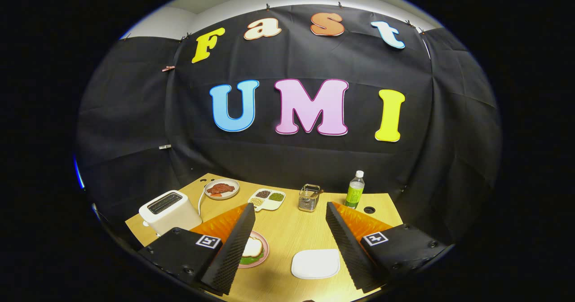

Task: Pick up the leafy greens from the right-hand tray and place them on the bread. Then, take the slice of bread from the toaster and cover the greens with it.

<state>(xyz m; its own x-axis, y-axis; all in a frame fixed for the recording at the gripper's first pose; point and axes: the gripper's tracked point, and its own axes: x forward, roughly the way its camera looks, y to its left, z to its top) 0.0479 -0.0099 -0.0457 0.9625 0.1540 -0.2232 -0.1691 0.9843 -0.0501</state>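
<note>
Wooden table (287,234): pink plate (265,248) holds bread-topped greens (252,253); white tray (315,264) bare; fingers (236,243) apart, gripping nothing.

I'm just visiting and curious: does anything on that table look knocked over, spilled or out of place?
Nothing stands out. The toaster, bottle and wire holder stand upright. The sandwich lies on its pink plate, the white tray lies flat, and the open gripper holds nothing.
</note>
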